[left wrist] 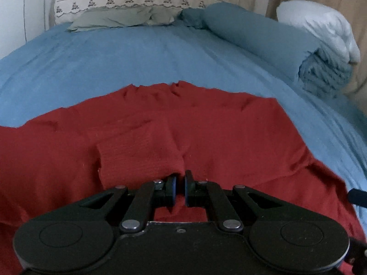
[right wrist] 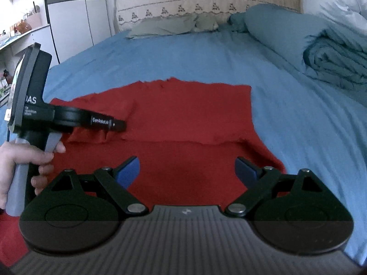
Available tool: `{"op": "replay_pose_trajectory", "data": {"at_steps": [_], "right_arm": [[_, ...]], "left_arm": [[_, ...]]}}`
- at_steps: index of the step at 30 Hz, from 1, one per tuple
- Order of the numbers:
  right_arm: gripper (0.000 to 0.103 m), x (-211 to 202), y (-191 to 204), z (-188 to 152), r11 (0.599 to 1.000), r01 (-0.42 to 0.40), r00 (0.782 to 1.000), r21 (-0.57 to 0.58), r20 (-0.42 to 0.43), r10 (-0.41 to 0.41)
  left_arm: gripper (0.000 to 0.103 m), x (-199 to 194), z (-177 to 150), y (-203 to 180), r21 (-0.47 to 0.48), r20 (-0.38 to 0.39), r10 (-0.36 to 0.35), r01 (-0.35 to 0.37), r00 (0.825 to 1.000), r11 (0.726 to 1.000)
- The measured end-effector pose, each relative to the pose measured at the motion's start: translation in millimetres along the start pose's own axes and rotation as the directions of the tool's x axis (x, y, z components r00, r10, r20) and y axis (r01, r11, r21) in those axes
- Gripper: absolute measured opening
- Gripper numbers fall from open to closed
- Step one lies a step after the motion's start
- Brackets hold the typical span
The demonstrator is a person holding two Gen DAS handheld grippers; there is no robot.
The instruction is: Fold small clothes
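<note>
A red knitted garment (left wrist: 206, 133) lies spread on the blue bed sheet (left wrist: 142, 55). It also shows in the right wrist view (right wrist: 183, 114), with its upper part folded over along a ragged edge. My left gripper (left wrist: 180, 181) is shut on a folded flap of the red garment near its middle. In the right wrist view the left gripper (right wrist: 119, 123) reaches in from the left, held by a hand, pinching the fold. My right gripper (right wrist: 187, 169) is open and empty, low over the near part of the garment.
A rolled teal duvet (right wrist: 321, 52) and a white pillow (right wrist: 339, 2) lie at the right of the bed. A grey-green cloth (right wrist: 165, 26) lies by the embroidered headboard pillow (right wrist: 183, 2). Shelves (right wrist: 20, 32) and a cupboard stand at the left.
</note>
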State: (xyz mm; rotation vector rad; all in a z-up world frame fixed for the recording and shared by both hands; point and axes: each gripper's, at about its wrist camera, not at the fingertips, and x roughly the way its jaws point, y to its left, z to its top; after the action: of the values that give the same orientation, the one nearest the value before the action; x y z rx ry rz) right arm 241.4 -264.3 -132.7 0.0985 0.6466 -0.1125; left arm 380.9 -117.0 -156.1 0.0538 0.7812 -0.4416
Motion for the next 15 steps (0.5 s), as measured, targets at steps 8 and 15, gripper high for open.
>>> {"op": "replay_pose_trajectory", "data": {"at_steps": [8, 15], "right_arm": [[0.103, -7.4, 2.8, 6.0, 1.000, -0.007, 1.000, -0.030, 0.017, 0.007], [0.103, -15.1, 31.4, 19.0, 0.995, -0.042, 0.998, -0.094, 0.032, 0.045]], "left_arm": [[0.092, -44.5, 6.7, 5.0, 0.036, 0.062, 0.001, -0.003, 0.998, 0.999], [0.103, -101.4, -12.1, 71.3, -0.045, 0.057, 0.060, -0.057, 0.997, 0.997]]}}
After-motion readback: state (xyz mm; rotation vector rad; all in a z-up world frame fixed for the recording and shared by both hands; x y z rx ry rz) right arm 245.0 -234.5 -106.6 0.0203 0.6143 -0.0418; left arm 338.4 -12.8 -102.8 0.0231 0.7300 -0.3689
